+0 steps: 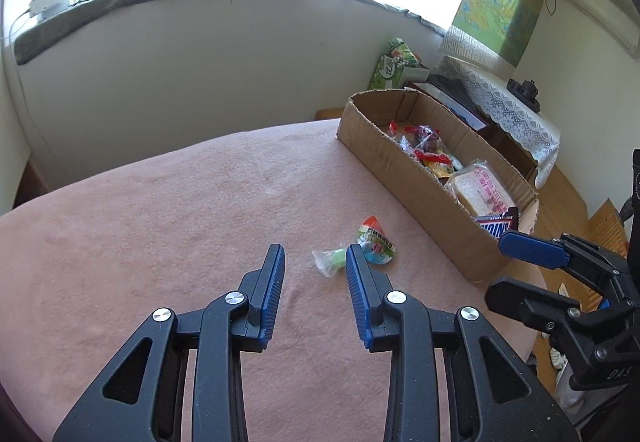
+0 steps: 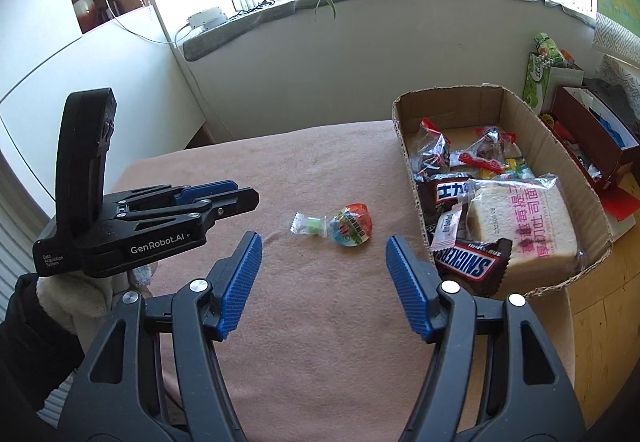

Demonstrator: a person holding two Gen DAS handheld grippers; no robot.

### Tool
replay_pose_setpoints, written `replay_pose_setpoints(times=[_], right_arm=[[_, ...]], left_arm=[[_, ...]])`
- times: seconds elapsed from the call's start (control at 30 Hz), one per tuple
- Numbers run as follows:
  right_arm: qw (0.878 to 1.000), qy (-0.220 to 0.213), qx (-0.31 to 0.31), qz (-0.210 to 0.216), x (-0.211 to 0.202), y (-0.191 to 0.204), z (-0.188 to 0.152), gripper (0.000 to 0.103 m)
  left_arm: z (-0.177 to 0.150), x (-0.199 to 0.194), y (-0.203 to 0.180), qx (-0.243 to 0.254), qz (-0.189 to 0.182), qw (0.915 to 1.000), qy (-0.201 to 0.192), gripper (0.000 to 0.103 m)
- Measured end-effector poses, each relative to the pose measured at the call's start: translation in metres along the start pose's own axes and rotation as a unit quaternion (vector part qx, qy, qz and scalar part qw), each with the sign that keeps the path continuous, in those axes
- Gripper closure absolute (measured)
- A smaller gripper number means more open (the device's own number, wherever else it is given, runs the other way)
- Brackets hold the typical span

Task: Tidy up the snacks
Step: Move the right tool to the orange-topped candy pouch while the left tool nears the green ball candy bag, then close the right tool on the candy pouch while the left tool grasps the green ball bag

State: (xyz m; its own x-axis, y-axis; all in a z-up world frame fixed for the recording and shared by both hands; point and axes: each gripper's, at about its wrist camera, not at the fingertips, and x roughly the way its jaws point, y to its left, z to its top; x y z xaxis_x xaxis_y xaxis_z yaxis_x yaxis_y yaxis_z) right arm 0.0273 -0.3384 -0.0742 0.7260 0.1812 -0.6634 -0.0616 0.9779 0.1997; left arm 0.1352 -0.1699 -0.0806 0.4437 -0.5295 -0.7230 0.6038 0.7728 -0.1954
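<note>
The desk (image 2: 320, 342), under a pink cloth, is nearly bare, so the sorting looks mostly finished. The cardboard box (image 2: 560, 146) at its right edge already holds a wrapped loaf of sliced bread (image 2: 524, 226), two Snickers bars (image 2: 472, 262) and a heap of small cellophane-wrapped sweets (image 2: 488, 146). Two pieces are left on the cloth, touching each other and just beside the box: a round colourful foil-wrapped candy (image 2: 352, 224) and a small clear-wrapped green candy (image 2: 310, 225).

The right tool (image 2: 324, 242) stands wide and empty, short of both. The left tool (image 1: 315, 256) is narrower, also empty, with the green candy just beyond its tips.

Only the right wrist view shows the box's full contents and the person's sleeve. Only the left wrist view shows the lace-covered cabinet (image 1: 516, 114) behind the box.
</note>
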Motion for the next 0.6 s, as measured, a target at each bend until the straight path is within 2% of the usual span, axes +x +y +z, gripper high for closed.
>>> replay_pose_setpoints(times=[0.03, 0.07, 0.13, 0.3, 0.4, 0.6], right_arm=[[1.0, 0.004, 0.008, 0.002, 0.007, 0.001, -0.004, 0.038], [1.0, 0.011, 0.018, 0.006, 0.014, 0.002, -0.008, 0.046], [0.999, 0.026, 0.037, 0.012, 0.029, 0.002, -0.016, 0.055], [0.997, 0.031, 0.059, -0.03, 0.052, -0.004, -0.022, 0.057], [0.996, 0.031, 0.075, -0.04, 0.06, -0.01, -0.022, 0.059], [0.995, 0.04, 0.064, -0.068, 0.074, -0.009, -0.022, 0.064]], left_arm=[[-0.002, 0.003, -0.002, 0.011, -0.002, 0.9999, 0.006, 0.073], [-0.003, 0.005, -0.003, 0.02, -0.004, 0.9997, 0.011, 0.073], [-0.005, 0.01, -0.004, 0.035, -0.011, 0.9991, 0.018, 0.073], [-0.005, 0.021, -0.004, 0.057, -0.031, 0.9975, 0.029, 0.073], [-0.003, 0.031, -0.004, 0.063, -0.044, 0.9963, 0.038, 0.073], [-0.003, 0.049, 0.0, 0.065, -0.059, 0.9948, 0.051, 0.073]])
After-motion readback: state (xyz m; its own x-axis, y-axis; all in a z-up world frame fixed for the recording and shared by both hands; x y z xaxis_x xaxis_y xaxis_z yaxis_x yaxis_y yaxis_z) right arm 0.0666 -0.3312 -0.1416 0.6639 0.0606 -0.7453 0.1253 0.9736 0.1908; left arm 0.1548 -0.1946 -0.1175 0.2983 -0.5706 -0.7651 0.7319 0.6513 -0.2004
